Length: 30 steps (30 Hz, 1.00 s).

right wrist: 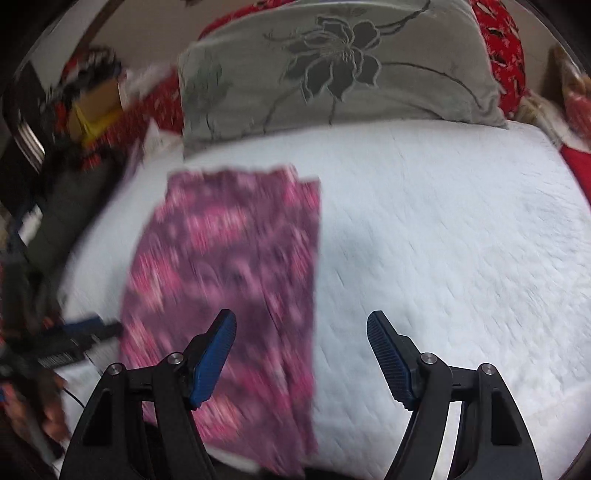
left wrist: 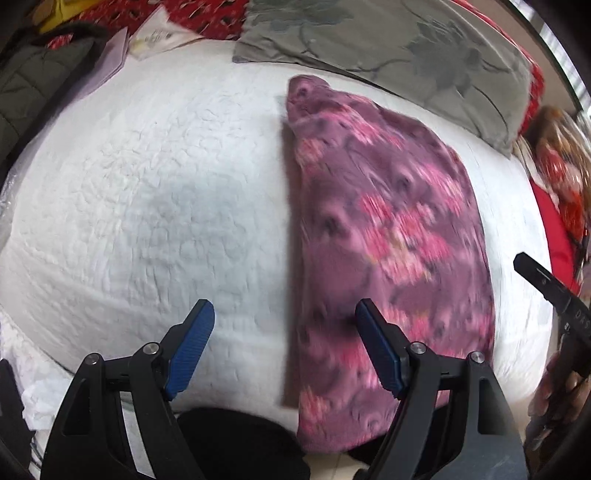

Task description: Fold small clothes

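A purple garment with pink flowers (left wrist: 391, 229) lies folded into a long strip on the white quilted bed cover (left wrist: 147, 206). My left gripper (left wrist: 284, 319) hovers open above the cloth's left edge, its right pad over the fabric, nothing between the pads. In the right wrist view the same garment (right wrist: 229, 266) stretches away on the left. My right gripper (right wrist: 301, 332) hangs open over its right edge, holding nothing. The other gripper (left wrist: 546, 288) shows at the right border of the left wrist view, and as a dark blurred shape (right wrist: 77, 339) at the left of the right wrist view.
A grey pillow with a dark flower print (right wrist: 343, 66) lies at the head of the bed. Red patterned bedding (right wrist: 506, 55) sits behind it. A dark jacket (left wrist: 33, 81) and papers (left wrist: 155, 33) lie at the far left. White cover (right wrist: 443, 240) spreads right of the garment.
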Motion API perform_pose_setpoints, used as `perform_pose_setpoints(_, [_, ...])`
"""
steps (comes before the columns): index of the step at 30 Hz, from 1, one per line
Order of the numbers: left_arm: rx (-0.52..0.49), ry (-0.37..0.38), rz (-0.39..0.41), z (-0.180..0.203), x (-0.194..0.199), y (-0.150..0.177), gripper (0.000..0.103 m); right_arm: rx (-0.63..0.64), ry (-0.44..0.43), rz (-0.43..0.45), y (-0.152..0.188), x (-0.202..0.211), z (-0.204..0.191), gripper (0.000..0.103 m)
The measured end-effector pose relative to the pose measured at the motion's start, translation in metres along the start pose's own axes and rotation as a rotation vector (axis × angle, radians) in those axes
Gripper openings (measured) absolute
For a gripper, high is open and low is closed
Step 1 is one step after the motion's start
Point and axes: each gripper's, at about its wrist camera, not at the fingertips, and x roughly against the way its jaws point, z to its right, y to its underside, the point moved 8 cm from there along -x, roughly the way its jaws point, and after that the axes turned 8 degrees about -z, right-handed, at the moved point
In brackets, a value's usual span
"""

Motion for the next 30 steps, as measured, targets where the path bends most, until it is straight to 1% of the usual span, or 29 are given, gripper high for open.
perform_pose_setpoints(3, [0.025, 0.022, -0.021, -0.001, -0.008, -0.021, 0.079, -0.040, -0.044, -0.003, -0.029, -0.021, -0.002, 0.074])
perform_pose_setpoints(5, [0.043, 0.063, -0.041, 0.002, -0.015, -0.034, 0.079, -0.088, -0.060, -0.016, -0.043, -0.039, -0.001, 0.069])
perform_pose_setpoints(6, [0.048, 0.074, -0.047, 0.004, -0.017, -0.038, 0.079, -0.117, -0.078, -0.024, -0.049, -0.050, 0.000, 0.063])
perform_pose_setpoints(7, [0.048, 0.079, -0.052, 0.006, -0.019, -0.045, 0.079, -0.142, -0.093, -0.036, -0.054, -0.059, 0.001, 0.054])
perform_pose_setpoints(8, [0.047, 0.081, -0.052, 0.008, -0.019, -0.049, 0.079, -0.162, -0.106, -0.051, -0.057, -0.068, 0.002, 0.043])
perform_pose_setpoints(9, [0.041, 0.090, -0.041, 0.012, -0.018, -0.057, 0.079, -0.165, -0.130, -0.069, -0.060, -0.076, -0.001, 0.008])
perform_pose_setpoints(10, [0.037, 0.094, -0.029, 0.014, -0.017, -0.061, 0.079, -0.149, -0.143, -0.072, -0.063, -0.077, -0.005, 0.008])
perform_pose_setpoints(11, [0.032, 0.098, -0.015, 0.016, -0.015, -0.066, 0.079, -0.125, -0.140, -0.053, -0.068, -0.074, -0.008, 0.008])
perform_pose_setpoints(12, [0.028, 0.095, -0.002, 0.017, -0.016, -0.071, 0.079, -0.098, -0.147, -0.013, -0.072, -0.068, -0.011, 0.007])
perform_pose_setpoints(13, [0.028, 0.089, 0.000, 0.018, -0.019, -0.075, 0.079, -0.085, -0.147, 0.013, -0.074, -0.062, -0.011, 0.007])
perform_pose_setpoints(14, [0.031, 0.081, -0.014, 0.019, -0.028, -0.079, 0.079, -0.087, -0.133, 0.020, -0.074, -0.062, -0.006, 0.007])
perform_pose_setpoints(16, [0.047, 0.095, -0.040, 0.020, -0.039, -0.082, 0.081, -0.085, -0.110, -0.036, -0.069, -0.077, 0.001, 0.007])
perform_pose_setpoints(17, [0.065, 0.112, -0.053, 0.020, -0.042, -0.082, 0.081, -0.068, -0.073, -0.059, -0.065, -0.085, 0.003, 0.007])
perform_pose_setpoints(18, [0.077, 0.120, -0.063, 0.019, -0.041, -0.081, 0.081, -0.050, -0.068, -0.068, -0.064, -0.088, 0.002, 0.008])
perform_pose_setpoints(19, [0.084, 0.128, -0.066, 0.017, -0.038, -0.081, 0.080, -0.033, -0.051, -0.072, -0.066, -0.085, -0.001, 0.011])
perform_pose_setpoints(21, [0.086, 0.133, -0.046, 0.014, -0.025, -0.077, 0.080, 0.010, -0.036, -0.077, -0.070, -0.074, -0.010, 0.016])
perform_pose_setpoints(23, [0.067, 0.145, -0.010, 0.015, -0.009, -0.066, 0.080, 0.124, -0.047, -0.080, -0.067, -0.055, -0.027, 0.016])
perform_pose_setpoints(24, [0.060, 0.144, 0.002, 0.015, -0.005, -0.060, 0.080, 0.178, -0.048, -0.074, -0.063, -0.047, -0.035, 0.018])
perform_pose_setpoints(25, [0.051, 0.137, 0.005, 0.017, -0.004, -0.053, 0.080, 0.223, -0.045, -0.068, -0.057, -0.041, -0.039, 0.027])
perform_pose_setpoints(27, [0.015, 0.113, -0.020, 0.022, -0.012, -0.036, 0.080, 0.296, -0.030, -0.073, -0.042, -0.037, -0.047, 0.040])
perform_pose_setpoints(29, [-0.019, 0.063, -0.063, 0.028, -0.029, -0.026, 0.081, 0.335, 0.032, -0.132, -0.020, -0.054, -0.044, 0.039])
perform_pose_setpoints(30, [-0.026, 0.053, -0.068, 0.029, -0.032, -0.021, 0.081, 0.345, 0.073, -0.172, -0.011, -0.064, -0.041, 0.041])
